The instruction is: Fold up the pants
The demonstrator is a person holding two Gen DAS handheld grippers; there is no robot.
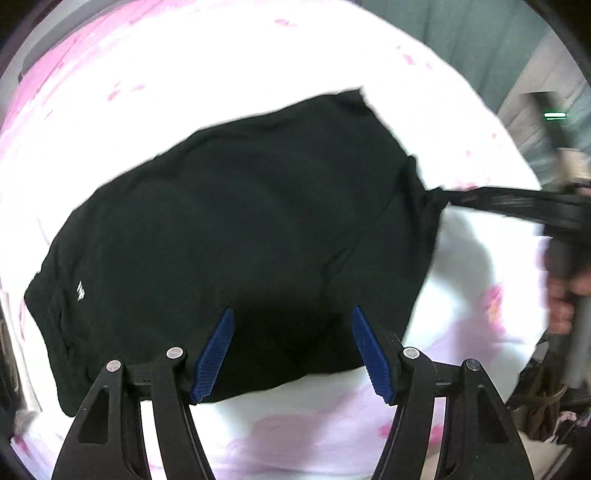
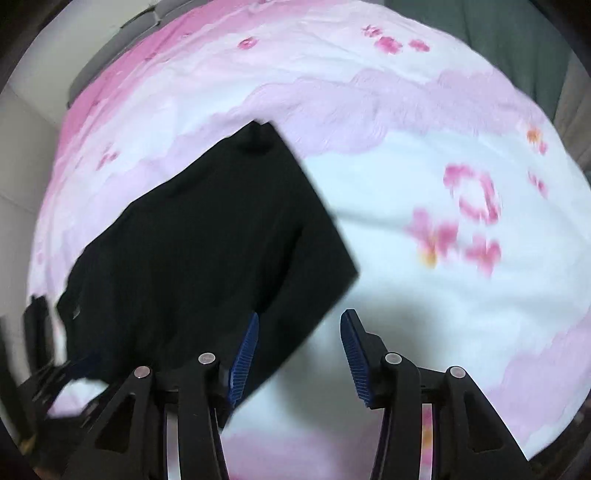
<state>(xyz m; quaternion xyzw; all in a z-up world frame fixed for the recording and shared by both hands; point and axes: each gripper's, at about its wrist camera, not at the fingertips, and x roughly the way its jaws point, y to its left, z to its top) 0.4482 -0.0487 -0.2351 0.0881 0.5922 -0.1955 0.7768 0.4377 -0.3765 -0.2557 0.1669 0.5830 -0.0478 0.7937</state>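
Note:
Black pants (image 1: pixel 240 229) lie folded in a broad block on a pink and white flowered bed sheet (image 1: pixel 295 55), with a small white logo near their left end. My left gripper (image 1: pixel 291 317) is open, hovering over the pants' near edge, nothing between its blue pads (image 1: pixel 216 354). The right gripper shows blurred at the right edge of the left wrist view (image 1: pixel 517 205), reaching the pants' right corner. In the right wrist view the pants (image 2: pixel 207 251) lie left of centre, and my right gripper (image 2: pixel 299 321) is open above their near corner.
The bed sheet (image 2: pixel 424 295) spreads wide to the right of the pants. The left gripper shows blurred at the lower left of the right wrist view (image 2: pixel 48 384). A grey wall (image 1: pixel 461 33) and clutter (image 1: pixel 543 402) lie beyond the bed's right edge.

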